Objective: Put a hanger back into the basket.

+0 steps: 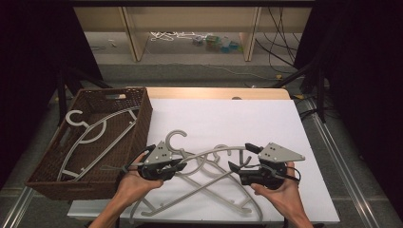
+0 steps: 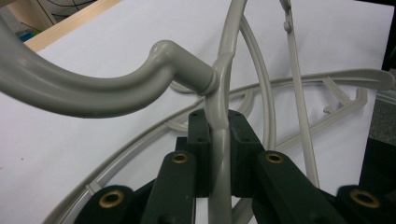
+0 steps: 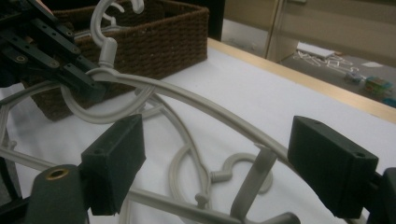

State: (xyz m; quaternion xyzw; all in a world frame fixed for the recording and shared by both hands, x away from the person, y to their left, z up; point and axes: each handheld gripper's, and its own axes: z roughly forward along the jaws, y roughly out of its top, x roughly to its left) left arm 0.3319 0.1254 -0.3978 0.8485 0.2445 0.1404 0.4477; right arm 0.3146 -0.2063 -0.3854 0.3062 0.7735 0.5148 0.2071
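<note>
At nine o'clock on the table, a brown wicker basket holds one grey hanger. Near six o'clock, the left gripper is clamped on the arm of the top hanger, which rests across a hanger pile. At five o'clock, the right gripper has its jaws wide apart around this arm, not pressing it.

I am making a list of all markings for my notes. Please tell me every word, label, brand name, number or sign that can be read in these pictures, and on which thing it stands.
No readable text: none on the grey hangers, the wicker basket, the white table cover or either gripper's grey plate.
Colourful items on the floor: too small and blurred to read.
</note>
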